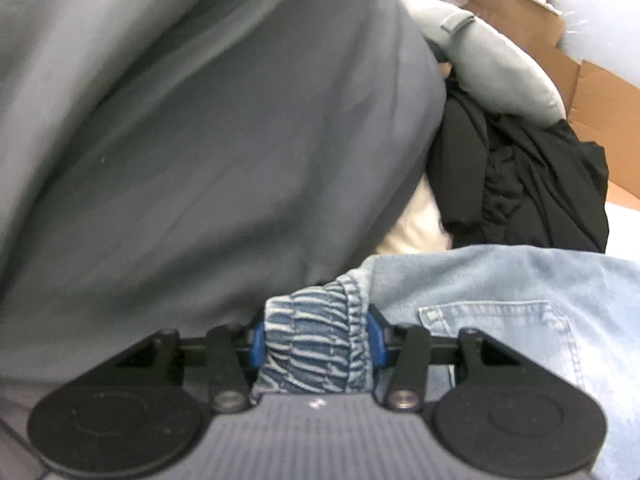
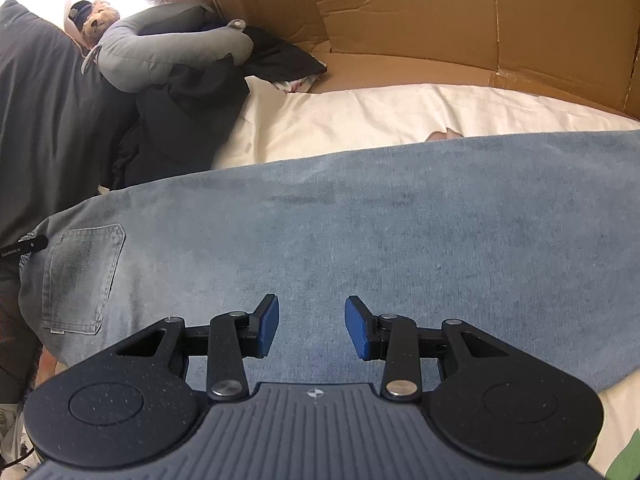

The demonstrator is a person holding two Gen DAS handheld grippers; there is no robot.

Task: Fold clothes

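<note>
— Denim on the white sheet (image 2: pixel 360 108): jeans (image 2: pixel 320 220) lie flat, waistband clenched in the left gripper (image 1: pixel 316 344).
— Right gripper (image 2: pixel 311 328)?
— Released, above the leg. Folded over or not, I can't tell.

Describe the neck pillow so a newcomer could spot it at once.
Start at the big brown cardboard box behind the white sheet. At its left end, atop the heap of black clothes, lies the grey U-shaped neck pillow: the only padded, curved thing there.
</note>
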